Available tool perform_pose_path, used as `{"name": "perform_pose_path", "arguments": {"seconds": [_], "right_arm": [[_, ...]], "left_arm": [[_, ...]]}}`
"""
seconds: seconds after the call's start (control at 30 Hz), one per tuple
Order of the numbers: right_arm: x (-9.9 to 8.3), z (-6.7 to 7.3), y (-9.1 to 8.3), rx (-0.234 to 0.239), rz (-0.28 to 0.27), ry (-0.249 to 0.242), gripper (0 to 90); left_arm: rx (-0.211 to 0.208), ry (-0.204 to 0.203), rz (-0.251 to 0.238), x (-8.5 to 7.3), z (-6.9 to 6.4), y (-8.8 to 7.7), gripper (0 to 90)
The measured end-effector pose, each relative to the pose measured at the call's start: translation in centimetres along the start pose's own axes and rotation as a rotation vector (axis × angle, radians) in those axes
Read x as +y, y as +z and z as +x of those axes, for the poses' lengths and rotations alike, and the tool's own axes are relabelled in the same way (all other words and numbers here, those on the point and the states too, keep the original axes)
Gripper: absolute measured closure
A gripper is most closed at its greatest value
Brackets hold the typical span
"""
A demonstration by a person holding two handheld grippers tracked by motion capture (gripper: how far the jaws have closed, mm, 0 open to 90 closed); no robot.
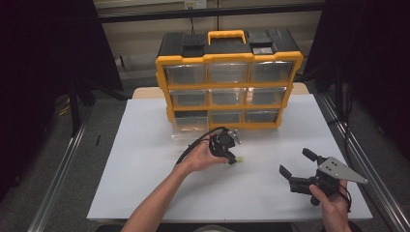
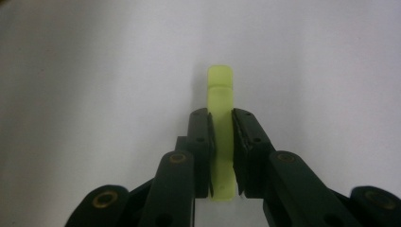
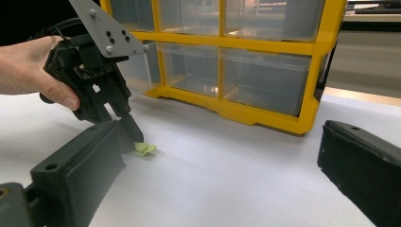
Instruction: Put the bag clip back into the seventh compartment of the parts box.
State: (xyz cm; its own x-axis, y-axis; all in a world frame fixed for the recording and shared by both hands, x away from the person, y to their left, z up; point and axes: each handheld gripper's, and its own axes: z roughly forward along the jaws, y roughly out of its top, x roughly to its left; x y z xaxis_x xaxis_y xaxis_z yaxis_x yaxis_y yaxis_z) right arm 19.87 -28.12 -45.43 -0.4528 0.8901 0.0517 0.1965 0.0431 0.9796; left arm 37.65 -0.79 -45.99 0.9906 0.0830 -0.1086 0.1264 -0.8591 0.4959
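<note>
clip (image 2: pixel 221 137) | lengthwise along left tool (image 2: pixel 221 156) jaws | pinched, tip forward

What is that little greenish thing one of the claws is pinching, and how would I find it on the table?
Start at the big yellow and black drawer cabinet at the back of the white table. Just in front of it, the left claw points down, shut on a small, flat, pale yellow-green plastic piece lying on the tabletop. It is the only loose, brightly coloured item on the white surface.

The left tongs (image 2: pixel 222 156) hide the yellow-green piece's (image 2: pixel 221 90) middle.
</note>
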Motion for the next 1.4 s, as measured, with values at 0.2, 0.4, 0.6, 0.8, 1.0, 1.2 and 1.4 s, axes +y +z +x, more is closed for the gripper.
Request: {"name": "perform_pose_path", "arguments": {"seconds": [0.2,0.4,0.6,0.8,1.0,1.2,1.4], "right_arm": [[0.0,0.1,-0.1,-0.004,-0.001,-0.005,0.1],[0.0,0.0,0.0,0.001,-0.007,-0.007,0.0],[0.0,-0.1,0.0,-0.005,-0.01,0.014,0.0],[0.0,0.0,0.0,0.0,-0.014,0.013,0.0],[0.0,0.0,0.0,0.01,-0.013,0.012,0.0],[0.0,-0.1,0.0,0.009,-0.015,0.009,0.0],[0.0,0.0,-0.1,0.009,-0.021,0.005,0.0]], "left_arm": [[-0.02,-0.009,-0.061,0.3,-0.7,-0.1,78.5],[-0.008,-0.009,-0.103,0.5,-1.4,-0.3,78.5],[-0.017,-0.016,-0.152,0.3,-1.5,-1.1,78.5],[-0.011,-0.034,-0.204,-0.3,-1.5,-2.0,78.5],[-0.003,-0.032,-0.253,-0.7,-2.0,-3.3,78.5],[0.016,-0.01,-0.265,-1.5,-2.4,-4.4,78.5],[0.021,-0.034,-0.33,-2.3,-2.4,-5.1,78.5]]}}
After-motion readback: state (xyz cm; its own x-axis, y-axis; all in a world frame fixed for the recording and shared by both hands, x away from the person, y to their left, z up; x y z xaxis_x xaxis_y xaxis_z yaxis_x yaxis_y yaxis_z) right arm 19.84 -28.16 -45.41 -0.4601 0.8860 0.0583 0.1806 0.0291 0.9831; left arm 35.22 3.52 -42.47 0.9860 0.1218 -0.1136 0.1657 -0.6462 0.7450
